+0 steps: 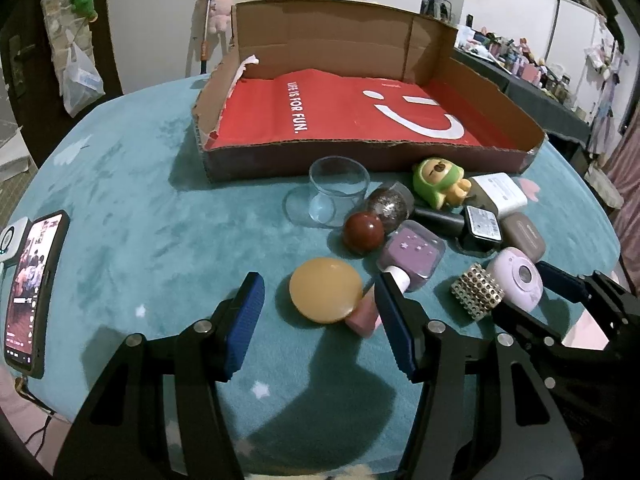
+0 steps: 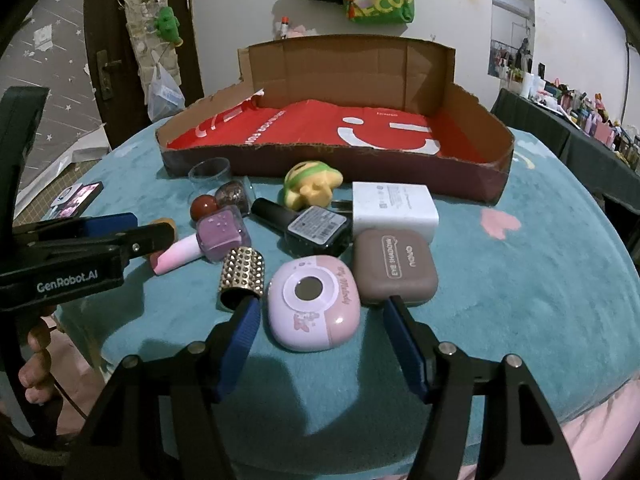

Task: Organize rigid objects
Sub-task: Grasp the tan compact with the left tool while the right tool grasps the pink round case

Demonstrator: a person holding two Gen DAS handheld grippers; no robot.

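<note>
On the teal cloth an orange disc lies between the fingers of my left gripper, which is open; its pads stand clear of the disc. My right gripper is open around a lilac-pink case, with a gap at the right pad. Beside the case are a gold studded cylinder, a brown case, a purple polish bottle with a pink cap, a dark bottle and a white charger. Behind them stands the cardboard box, lined red.
A clear glass, a red ball, a glitter ball and a green-yellow toy lie in front of the box. A lit phone sits at the table's left edge. A hand holds the left gripper.
</note>
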